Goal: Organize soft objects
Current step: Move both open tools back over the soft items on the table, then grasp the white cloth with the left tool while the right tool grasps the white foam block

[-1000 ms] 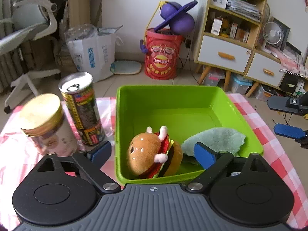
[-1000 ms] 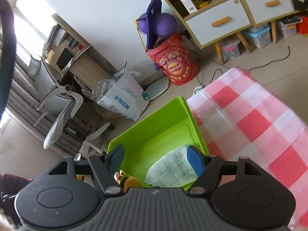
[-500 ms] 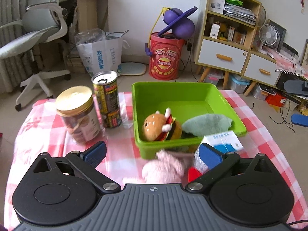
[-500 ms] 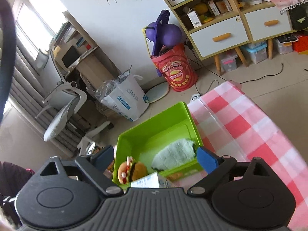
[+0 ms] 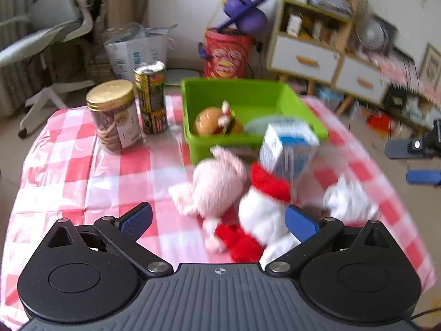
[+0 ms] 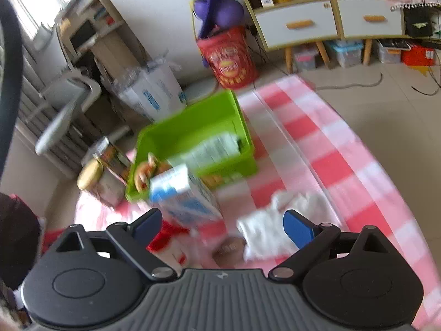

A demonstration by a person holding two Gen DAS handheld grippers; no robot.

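Hovering with both pairs of jaws spread wide and empty, we judge ourselves between pickups: our left gripper (image 5: pixel 217 222) has the pink plush (image 5: pixel 217 184) and the red-and-white plush (image 5: pixel 261 207) lying just ahead between its fingers, our right gripper (image 6: pixel 222 224) a white cloth (image 6: pixel 278 229) ahead toward its right finger. Next we must lower onto one toy and close. Beyond stand a blue-and-white carton (image 5: pixel 289 146), then the green bin (image 5: pixel 248 93), already holding a burger plush (image 5: pixel 215 122).
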